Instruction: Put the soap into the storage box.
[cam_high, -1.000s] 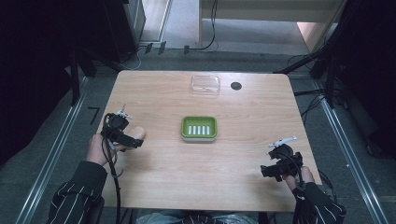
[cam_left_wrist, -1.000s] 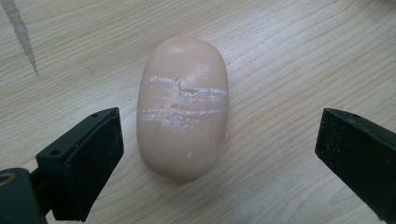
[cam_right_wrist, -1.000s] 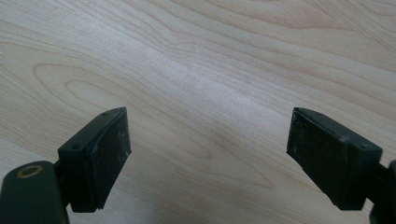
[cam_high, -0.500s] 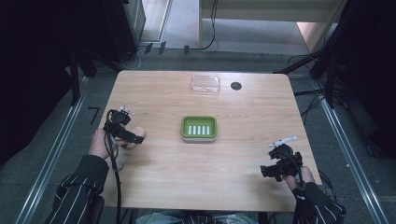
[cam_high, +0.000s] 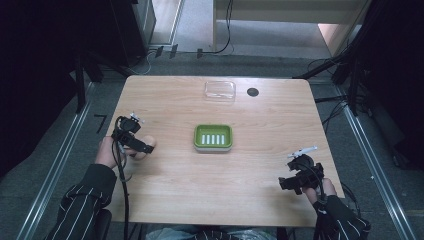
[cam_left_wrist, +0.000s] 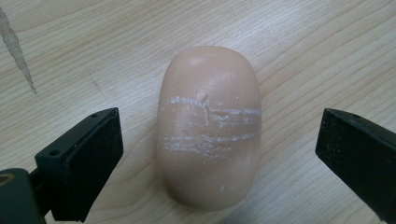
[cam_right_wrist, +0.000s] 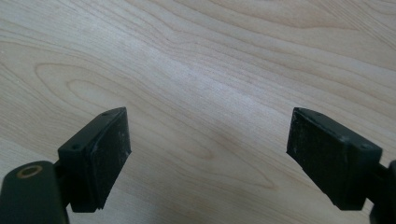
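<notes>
Since a second ago our left gripper (cam_left_wrist: 212, 154) has come lower over the soap bar (cam_left_wrist: 208, 126) at the left table edge, jaws spread either side, ready to pinch; our right gripper (cam_high: 295, 172) waits spread at the near right, keeping clear; the green soap dish (cam_high: 213, 137) sits in the middle, probably the soap's destination.

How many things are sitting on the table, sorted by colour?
Peach: 1, the bar of soap between the open fingers of the left gripper.
Green: 1, the soap dish in the middle.
Clear: 1, the plastic lid at the far edge.
Black: 1, a small round disc beside the lid.
Total: 4 things on the wooden table.
</notes>
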